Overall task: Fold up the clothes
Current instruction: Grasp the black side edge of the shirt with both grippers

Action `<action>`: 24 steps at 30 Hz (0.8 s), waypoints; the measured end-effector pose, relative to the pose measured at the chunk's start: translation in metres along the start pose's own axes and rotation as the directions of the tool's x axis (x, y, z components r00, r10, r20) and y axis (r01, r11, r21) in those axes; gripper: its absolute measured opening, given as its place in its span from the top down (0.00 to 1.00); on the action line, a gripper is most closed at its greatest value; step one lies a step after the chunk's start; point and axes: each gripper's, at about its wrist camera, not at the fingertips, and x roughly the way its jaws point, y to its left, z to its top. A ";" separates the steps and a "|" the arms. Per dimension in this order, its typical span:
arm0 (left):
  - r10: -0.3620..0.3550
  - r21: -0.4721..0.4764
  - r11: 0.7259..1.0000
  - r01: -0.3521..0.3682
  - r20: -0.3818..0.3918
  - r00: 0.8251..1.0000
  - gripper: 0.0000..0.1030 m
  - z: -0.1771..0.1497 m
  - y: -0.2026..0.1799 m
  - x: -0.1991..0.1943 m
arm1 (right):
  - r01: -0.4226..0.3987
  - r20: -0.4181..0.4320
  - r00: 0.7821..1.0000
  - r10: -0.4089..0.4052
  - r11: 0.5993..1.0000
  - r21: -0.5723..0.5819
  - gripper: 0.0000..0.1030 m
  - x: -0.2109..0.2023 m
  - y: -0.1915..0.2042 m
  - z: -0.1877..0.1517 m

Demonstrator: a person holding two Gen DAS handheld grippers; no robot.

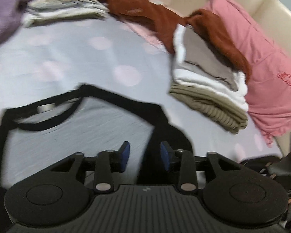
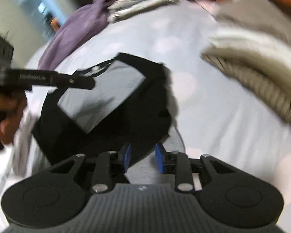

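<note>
A grey shirt (image 1: pixel 77 134) with black sleeves and a black collar lies flat on the dotted bedsheet (image 1: pixel 67 58). My left gripper (image 1: pixel 145 152) hovers open over its black right sleeve (image 1: pixel 164 128), blue pads apart with nothing clamped. In the right wrist view the shirt (image 2: pixel 100 97) has a black sleeve (image 2: pixel 126 128) folded across its body. My right gripper (image 2: pixel 143 155) is open just above the shirt's lower edge. The left gripper (image 2: pixel 75 81), held by a hand (image 2: pixel 7 116), shows side-on over the collar area.
A folded stack (image 1: pixel 209 89) of beige and white clothes sits to the right, with a rust garment (image 1: pixel 145 15) draped over it. Another folded stack (image 1: pixel 67 5) and a purple garment (image 1: pixel 2 13) lie at the far side. A pink pillow (image 1: pixel 261 58) leans on the cream headboard (image 1: pixel 242 0).
</note>
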 end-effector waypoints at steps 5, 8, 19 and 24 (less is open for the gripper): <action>-0.005 -0.033 0.999 0.004 -0.038 0.999 0.83 0.007 0.002 0.036 | -0.053 0.043 0.998 0.045 0.979 0.198 0.70 0.022 -0.036 -0.001; -0.006 -0.054 0.999 0.003 -0.062 0.998 0.83 0.011 0.003 0.056 | -0.099 0.048 0.995 0.090 0.969 0.225 0.79 0.037 -0.046 -0.001; -0.067 -0.209 0.975 0.079 0.066 0.996 1.00 0.004 0.023 0.055 | -0.221 0.101 0.974 0.203 0.946 0.236 0.95 0.029 -0.071 0.000; -0.096 -0.224 0.968 0.112 0.082 0.992 0.99 0.003 0.031 0.055 | -0.221 0.088 0.975 0.205 0.943 0.250 0.95 0.027 -0.077 -0.007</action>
